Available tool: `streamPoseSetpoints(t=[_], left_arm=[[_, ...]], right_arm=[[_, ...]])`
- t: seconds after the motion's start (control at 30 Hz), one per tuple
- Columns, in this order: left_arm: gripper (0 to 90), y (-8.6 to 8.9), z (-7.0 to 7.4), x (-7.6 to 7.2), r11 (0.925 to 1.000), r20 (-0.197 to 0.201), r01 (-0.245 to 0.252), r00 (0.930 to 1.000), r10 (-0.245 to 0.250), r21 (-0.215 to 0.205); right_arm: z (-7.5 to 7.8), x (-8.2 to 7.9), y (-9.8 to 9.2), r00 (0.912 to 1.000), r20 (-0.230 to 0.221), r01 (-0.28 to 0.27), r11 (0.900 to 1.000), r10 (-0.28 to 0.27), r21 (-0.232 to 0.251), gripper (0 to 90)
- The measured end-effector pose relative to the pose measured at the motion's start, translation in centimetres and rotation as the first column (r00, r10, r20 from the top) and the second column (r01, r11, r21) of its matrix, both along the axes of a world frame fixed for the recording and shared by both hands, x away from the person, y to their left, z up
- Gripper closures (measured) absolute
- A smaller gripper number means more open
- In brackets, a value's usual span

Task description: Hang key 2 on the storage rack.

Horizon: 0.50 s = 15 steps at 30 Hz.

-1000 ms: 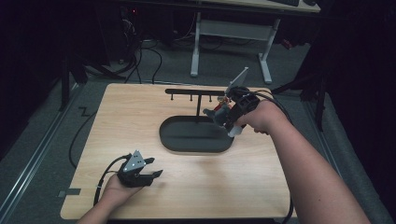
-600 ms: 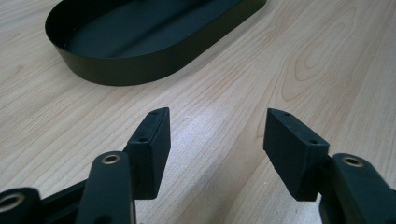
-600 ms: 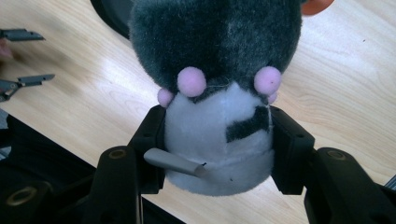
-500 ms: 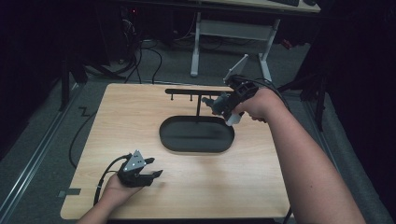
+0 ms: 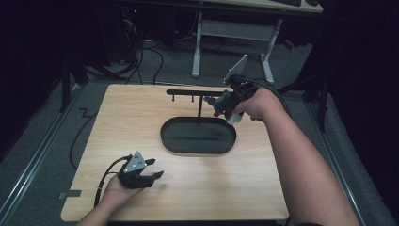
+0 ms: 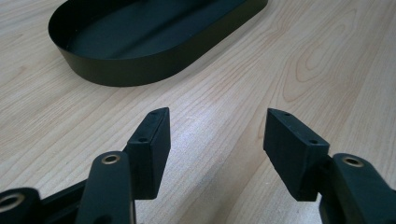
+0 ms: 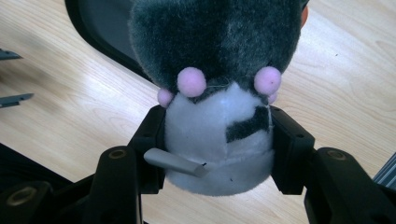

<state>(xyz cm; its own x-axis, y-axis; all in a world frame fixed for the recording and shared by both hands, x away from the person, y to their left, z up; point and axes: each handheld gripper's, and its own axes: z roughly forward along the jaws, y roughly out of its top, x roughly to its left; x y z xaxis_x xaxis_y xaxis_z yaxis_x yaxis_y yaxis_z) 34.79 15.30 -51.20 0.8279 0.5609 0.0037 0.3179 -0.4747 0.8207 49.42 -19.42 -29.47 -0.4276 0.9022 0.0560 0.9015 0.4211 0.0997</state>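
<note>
Grey-and-white plush toy (image 7: 217, 93), one in number with pink pom-poms, sits clamped between the jaws of the right tongs (image 7: 217, 144), held in the air above the far right end of the single black oval tray (image 5: 198, 135) on the wooden desk (image 5: 141, 117). Left tongs (image 6: 215, 140) rest low over the desk's near left part, jaws apart with nothing between them, well apart from the toy.

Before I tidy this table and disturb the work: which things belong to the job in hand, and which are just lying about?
In the job:
- grey-and-white plush toy, clamped in the right tool
- black oval tray
- black hook rack standing behind the tray

Just lying about:
- left tool, open and idle on the table
- white desk frame on the floor beyond
</note>
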Motion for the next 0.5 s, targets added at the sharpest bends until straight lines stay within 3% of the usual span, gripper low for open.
streamPoseSetpoints(t=[0.23, 0.5], left_arm=[[41.7, -0.1, -0.1, 0.0, 1.0, 0.002, 0.0, 1.0, 0.0, -0.002], [41.7, -0.1, -0.1, 0.0, 1.0, -0.002, 0.004, 1.0, -0.004, 0.004]], right_arm=[[-2.4, -0.2, -0.1, 0.9999, -0.011, -0.006, 1.0, 0.005, -0.015, 47.3], [-4.6, -0.3, -0.3, 0.9999, -0.012, -0.01, 1.0, 0.01, 0.013, 47.3]])
